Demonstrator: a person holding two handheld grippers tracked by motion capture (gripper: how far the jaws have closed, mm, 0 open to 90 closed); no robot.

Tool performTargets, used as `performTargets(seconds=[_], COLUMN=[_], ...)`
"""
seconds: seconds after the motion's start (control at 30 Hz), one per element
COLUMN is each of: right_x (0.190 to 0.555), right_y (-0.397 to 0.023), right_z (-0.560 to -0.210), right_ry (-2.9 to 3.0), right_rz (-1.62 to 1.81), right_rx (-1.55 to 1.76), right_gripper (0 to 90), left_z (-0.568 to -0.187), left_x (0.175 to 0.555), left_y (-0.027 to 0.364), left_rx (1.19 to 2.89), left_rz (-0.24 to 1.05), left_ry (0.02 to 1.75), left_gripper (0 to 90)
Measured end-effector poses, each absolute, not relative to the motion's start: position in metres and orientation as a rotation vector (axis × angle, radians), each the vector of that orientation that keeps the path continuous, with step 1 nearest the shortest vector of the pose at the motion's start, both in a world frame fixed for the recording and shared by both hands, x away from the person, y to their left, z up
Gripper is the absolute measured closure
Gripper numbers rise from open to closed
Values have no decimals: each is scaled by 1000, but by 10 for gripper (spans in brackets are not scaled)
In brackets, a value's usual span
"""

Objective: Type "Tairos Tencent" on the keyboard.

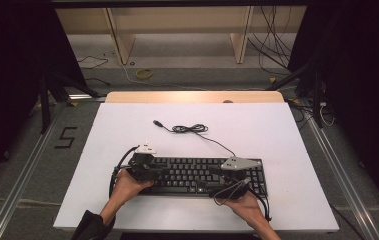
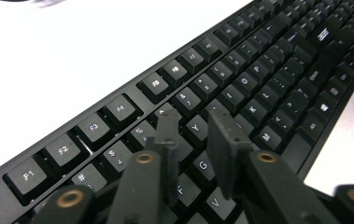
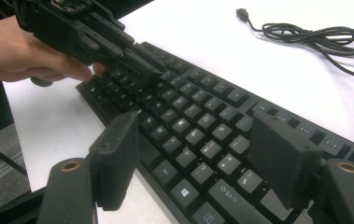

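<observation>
You held the left hand-held gripper point(image 2: 195, 126) over the keyboard point(image 1: 197, 175), jaws a narrow gap apart with nothing between them. Your right hand-held gripper point(image 3: 202, 149) stood wide open over its right half. The keyboard lay near the worktop's point(image 1: 127, 125) front edge.

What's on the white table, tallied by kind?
Keyboard: 1
Cable: 1
Tongs, left and right: 2
Total: 4
</observation>
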State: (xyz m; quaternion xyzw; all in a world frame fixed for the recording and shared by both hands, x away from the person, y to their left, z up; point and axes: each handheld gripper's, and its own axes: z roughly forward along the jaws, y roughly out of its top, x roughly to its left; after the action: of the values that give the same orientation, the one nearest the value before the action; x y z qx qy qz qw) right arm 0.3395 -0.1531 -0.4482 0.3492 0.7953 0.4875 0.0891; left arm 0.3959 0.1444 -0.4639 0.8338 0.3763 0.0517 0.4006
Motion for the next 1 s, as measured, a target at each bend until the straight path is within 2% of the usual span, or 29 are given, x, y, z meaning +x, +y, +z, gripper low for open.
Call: performTargets(seconds=[0.53, 1.0], right_x=[340, 338], right_y=[-162, -173], right_z=[-446, -446], right_ry=[2345, 2323], right_rz=[1454, 1460], right_rx=[1056, 1070], right_gripper=[343, 343], left_z=[-453, -446], left_x=[390, 381], left_y=[154, 162], left_rx=[1988, 1909], left_rz=[79, 87], left_ry=[925, 886], left_gripper=[451, 369])
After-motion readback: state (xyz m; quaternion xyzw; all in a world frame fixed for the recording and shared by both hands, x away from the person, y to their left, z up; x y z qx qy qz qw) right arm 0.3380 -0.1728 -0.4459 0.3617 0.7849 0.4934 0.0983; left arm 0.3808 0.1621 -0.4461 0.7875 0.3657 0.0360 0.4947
